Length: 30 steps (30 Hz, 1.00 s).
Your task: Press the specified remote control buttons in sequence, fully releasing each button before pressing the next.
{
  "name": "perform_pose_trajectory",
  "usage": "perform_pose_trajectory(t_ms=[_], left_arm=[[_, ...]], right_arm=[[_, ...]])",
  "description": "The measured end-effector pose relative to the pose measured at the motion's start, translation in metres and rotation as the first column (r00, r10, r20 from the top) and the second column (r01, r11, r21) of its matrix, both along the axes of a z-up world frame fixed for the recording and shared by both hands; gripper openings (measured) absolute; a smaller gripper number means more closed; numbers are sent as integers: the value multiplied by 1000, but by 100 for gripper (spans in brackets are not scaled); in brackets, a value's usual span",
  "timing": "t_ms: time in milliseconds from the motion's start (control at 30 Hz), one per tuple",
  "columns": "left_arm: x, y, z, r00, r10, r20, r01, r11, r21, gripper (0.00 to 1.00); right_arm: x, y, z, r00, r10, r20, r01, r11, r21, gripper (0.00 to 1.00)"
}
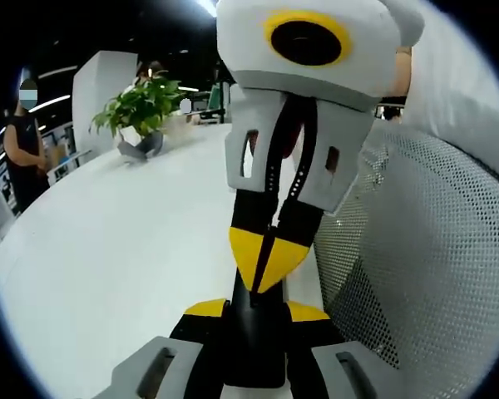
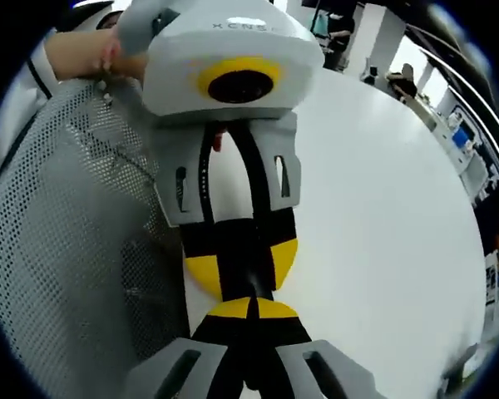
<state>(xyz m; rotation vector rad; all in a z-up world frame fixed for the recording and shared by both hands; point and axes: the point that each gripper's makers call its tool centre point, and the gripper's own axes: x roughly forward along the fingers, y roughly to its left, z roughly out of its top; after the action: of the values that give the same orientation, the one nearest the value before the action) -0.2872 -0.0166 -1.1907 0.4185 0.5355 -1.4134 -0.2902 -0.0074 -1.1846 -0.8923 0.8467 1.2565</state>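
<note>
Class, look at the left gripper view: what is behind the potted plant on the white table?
Behind the potted plant on the white table stand a white pillar and dim office space; its leaves cover whatever is directly behind them.

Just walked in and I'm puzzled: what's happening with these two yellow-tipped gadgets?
A person holds one tool in each hand over a white table, pointing them at each other. The left tool and right tool meet tip to tip beside a mesh chair back. The right tool looks closed; the left is hard to judge. A potted plant sits farther along, near a standing person.
</note>
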Motion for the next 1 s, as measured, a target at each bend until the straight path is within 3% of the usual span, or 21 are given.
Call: perform_pose_trajectory(t_ms=[167, 300, 367, 700, 833, 1000], left_arm=[[0, 0, 0, 1000, 0, -2, 0, 1000, 0, 25], [0, 0, 0, 1000, 0, -3, 0, 1000, 0, 25], [0, 0, 0, 1000, 0, -4, 0, 1000, 1, 25], [0, 1, -1, 1000, -3, 2, 3, 1000, 5, 25], [1, 0, -1, 1000, 4, -2, -4, 1000, 3, 25], [0, 0, -1, 1000, 1, 2, -1, 1000, 5, 25]], right_arm=[[1, -1, 2, 999, -31, -38, 34, 997, 70, 0], [-1, 1, 2, 1000, 7, -24, -5, 998, 57, 0], [-4, 8, 3, 999, 38, -32, -35, 996, 87, 0], [-3, 7, 1, 998, 57, 15, -58, 998, 35, 0], [0, 8, -1, 993, 94, 68, -95, 996, 1, 0], [0, 7, 0, 993, 91, 73, -91, 996, -10, 0]])
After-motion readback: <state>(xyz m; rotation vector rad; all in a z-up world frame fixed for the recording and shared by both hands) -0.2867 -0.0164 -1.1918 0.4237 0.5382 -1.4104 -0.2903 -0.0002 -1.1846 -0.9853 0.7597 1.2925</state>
